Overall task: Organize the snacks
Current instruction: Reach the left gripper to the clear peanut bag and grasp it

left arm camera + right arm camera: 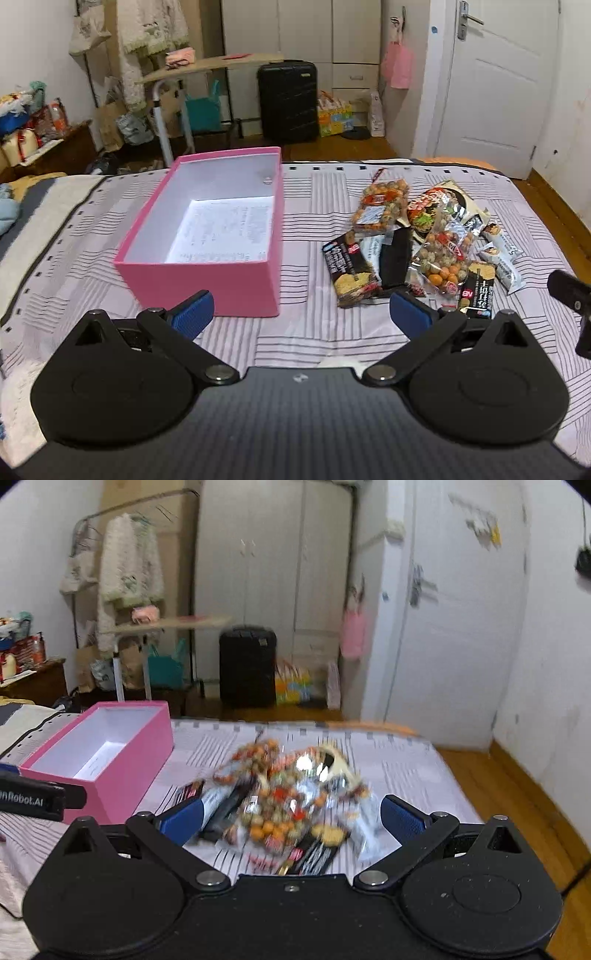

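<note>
While no snack has yet been put away, the whole task is judged to remain. On the striped bed (314, 206) a pink box (207, 284) is set open, and only a printed sheet (225, 232) is seen on its floor. Just to its right the snacks (424, 243) are heaped, touching one another. Nothing is held: the left gripper (301, 314) and the right gripper (291, 818) are both spread wide.

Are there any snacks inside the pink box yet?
No, the pink box holds only a printed paper sheet; the snack packets all lie beside it on the bed.
</note>
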Tool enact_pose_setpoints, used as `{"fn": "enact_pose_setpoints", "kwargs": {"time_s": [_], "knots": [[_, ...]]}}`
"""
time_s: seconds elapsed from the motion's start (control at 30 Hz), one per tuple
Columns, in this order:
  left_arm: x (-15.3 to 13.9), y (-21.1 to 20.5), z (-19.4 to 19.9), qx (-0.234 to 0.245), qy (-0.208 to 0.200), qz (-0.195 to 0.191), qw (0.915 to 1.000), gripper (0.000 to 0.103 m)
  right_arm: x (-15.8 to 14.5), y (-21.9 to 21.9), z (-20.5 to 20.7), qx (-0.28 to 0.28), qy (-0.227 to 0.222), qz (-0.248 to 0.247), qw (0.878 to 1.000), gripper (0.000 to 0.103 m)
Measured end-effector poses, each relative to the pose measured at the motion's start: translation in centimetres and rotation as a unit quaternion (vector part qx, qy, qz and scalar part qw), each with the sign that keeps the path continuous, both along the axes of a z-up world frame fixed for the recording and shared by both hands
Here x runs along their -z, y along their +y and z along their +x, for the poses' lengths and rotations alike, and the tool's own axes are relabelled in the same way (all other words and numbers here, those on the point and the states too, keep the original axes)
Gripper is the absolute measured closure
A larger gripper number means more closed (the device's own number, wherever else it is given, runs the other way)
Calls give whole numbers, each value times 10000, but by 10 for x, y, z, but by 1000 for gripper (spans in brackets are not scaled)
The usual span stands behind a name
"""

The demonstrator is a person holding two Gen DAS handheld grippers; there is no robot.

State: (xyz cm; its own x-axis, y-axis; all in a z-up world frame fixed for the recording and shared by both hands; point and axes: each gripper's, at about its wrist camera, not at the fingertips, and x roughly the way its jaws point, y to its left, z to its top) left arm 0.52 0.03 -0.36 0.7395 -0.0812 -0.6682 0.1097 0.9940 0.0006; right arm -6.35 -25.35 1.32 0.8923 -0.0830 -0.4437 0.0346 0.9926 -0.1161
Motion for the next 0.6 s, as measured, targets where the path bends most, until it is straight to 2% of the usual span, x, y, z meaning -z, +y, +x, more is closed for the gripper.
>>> {"fn": "enact_pose_setpoints", "kwargs": {"time_s": [0.1, 0.23, 0.3, 0.5, 0.57, 0.6], "knots": [[1, -5, 16, 252, 85, 28, 9996, 0, 4, -4, 9, -237, -20, -233, 9994, 0], [-3, -19, 35, 608, 26, 147, 9980, 1, 10, -9, 28, -536, 298, -161, 9980, 0], [-6, -24, 46, 875, 76, 52, 9961, 1, 16, -14, 40, -673, 443, 2, 9967, 0], [-1, -44, 93, 1609, 344, -719, 9838, 3, 56, -26, 83, -1124, 870, 674, 9875, 2], [6, -57, 109, 1682, 384, -743, 9822, 6, 74, -34, 101, -1148, 1086, 1045, 9819, 4], [11, -64, 116, 1762, 383, -743, 9808, 12, 83, -40, 112, -1117, 1196, 1248, 9786, 4]]}}
